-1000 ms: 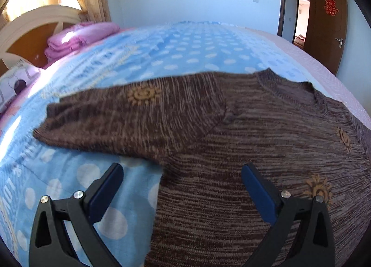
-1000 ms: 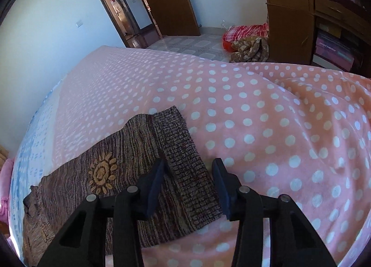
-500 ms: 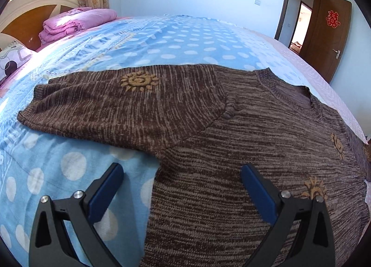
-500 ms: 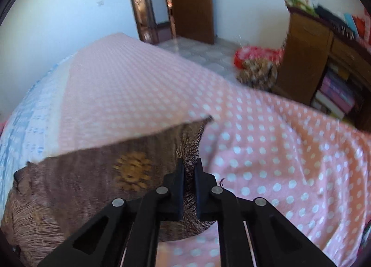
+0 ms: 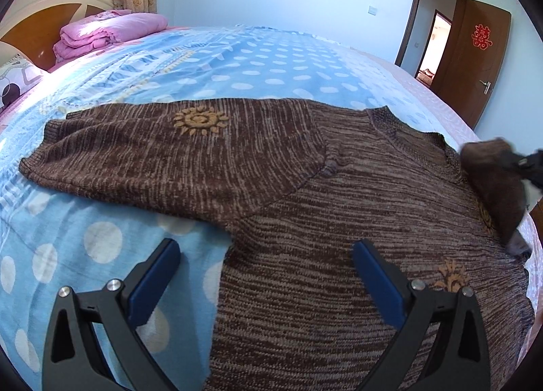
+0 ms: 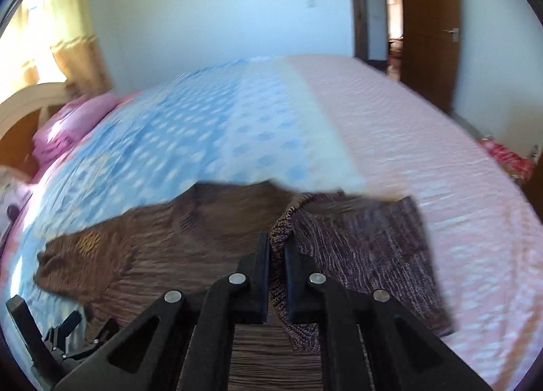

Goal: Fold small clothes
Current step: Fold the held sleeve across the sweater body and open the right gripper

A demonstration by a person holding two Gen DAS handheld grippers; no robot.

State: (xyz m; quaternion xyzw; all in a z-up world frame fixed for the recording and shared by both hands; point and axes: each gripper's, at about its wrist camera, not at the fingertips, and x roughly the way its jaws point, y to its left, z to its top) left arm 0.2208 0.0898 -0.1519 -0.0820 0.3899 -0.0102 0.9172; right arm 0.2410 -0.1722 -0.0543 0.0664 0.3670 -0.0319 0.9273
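The right gripper (image 6: pixel 276 275) pinches the cuff of the sleeve (image 6: pixel 366 255), lifted over the brown sweater (image 5: pixel 339 221). The left gripper (image 5: pixel 268 275) is spread wide above the sweater's side edge on the bed (image 5: pixel 237 62).

Brown knit sweater (image 5: pixel 305 187) spread flat, one sleeve (image 6: pixel 356 248) lifted.

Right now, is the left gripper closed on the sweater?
No. In the left wrist view the left gripper has its jaws spread wide above the brown sweater, holding nothing.
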